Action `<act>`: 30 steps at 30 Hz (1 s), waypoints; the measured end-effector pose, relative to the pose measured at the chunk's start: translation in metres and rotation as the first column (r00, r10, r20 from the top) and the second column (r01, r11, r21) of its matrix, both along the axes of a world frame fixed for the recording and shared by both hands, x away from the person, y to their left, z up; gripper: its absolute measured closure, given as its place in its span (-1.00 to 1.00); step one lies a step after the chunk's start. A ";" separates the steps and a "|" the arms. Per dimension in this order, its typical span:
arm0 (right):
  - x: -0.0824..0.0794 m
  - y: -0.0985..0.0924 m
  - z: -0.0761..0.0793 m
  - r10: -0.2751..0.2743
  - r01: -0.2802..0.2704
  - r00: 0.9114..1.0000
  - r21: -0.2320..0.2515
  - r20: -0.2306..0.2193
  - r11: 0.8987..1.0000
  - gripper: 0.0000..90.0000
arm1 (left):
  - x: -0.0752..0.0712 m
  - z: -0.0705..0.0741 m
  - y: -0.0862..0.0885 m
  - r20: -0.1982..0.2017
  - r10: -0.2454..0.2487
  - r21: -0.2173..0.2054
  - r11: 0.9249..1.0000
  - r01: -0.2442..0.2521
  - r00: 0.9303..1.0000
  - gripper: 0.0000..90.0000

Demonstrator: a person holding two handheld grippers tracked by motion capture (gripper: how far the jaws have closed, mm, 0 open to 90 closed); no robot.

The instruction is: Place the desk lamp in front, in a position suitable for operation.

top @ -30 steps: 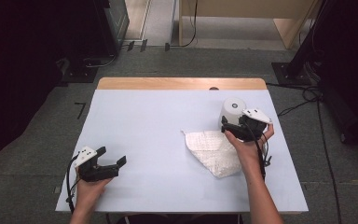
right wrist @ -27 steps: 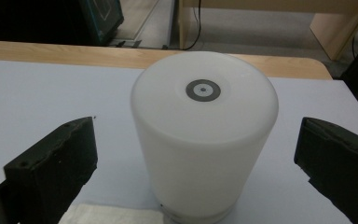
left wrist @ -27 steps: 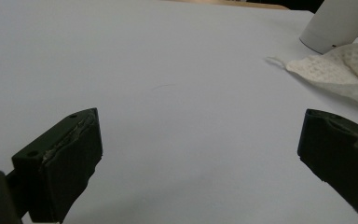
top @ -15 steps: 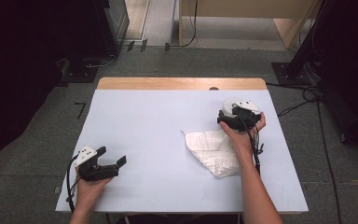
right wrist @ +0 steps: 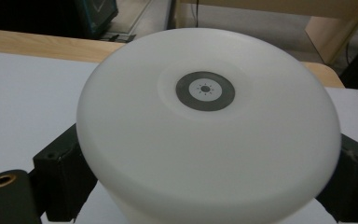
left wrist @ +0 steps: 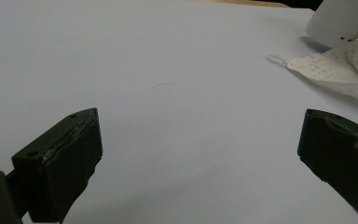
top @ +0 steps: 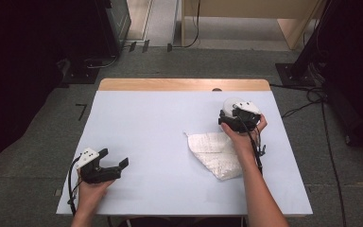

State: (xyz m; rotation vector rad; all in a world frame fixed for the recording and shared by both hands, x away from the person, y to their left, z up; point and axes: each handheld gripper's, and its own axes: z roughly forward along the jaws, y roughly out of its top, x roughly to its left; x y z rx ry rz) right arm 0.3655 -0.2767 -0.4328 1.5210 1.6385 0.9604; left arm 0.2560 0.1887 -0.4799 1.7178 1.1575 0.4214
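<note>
A white round dome-shaped lamp (top: 230,104) with a grey button on top (right wrist: 205,91) stands at the table's far right. My right gripper (top: 231,112) reaches it from the near side. Its jaws have just been closing, and they now sit against both sides of the lamp (right wrist: 205,140). A white textured cloth (top: 215,153) lies crumpled just nearer than the lamp, under my right forearm. My left gripper (top: 115,157) rests at the near left of the table, open, with nothing between its jaws (left wrist: 200,154). Off to the right in the left gripper view are the cloth (left wrist: 340,70) and the lamp's base (left wrist: 340,18).
The table (top: 146,127) has a pale blue top with a wooden strip (top: 170,84) along its far edge. Cables (top: 307,101) and dark equipment stand on the grey floor beyond and to the right.
My right gripper has moved away from me, off the cloth and up to the lamp, which now stands between its jaws. The left gripper has kept still.
</note>
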 end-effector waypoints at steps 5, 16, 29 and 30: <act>-0.010 0.032 0.015 0.065 -0.064 0.998 -0.023 0.024 0.998 -0.81 | -0.001 0.001 0.000 0.002 -0.002 0.000 1.000 0.002 1.000 -1.00; -0.034 0.116 0.017 0.254 -0.255 0.966 0.015 0.034 0.967 -0.81 | -0.001 0.002 0.000 0.008 0.001 -0.006 1.000 -0.001 1.000 -1.00; -0.055 0.171 -0.009 0.371 -0.370 0.929 0.056 -0.012 0.927 -0.82 | 0.000 0.003 0.000 0.010 -0.006 -0.004 1.000 0.006 1.000 -1.00; -0.055 0.171 -0.009 0.371 -0.370 0.929 0.056 -0.012 0.927 -0.82 | 0.000 0.003 0.000 0.010 -0.005 -0.005 1.000 0.005 1.000 -1.00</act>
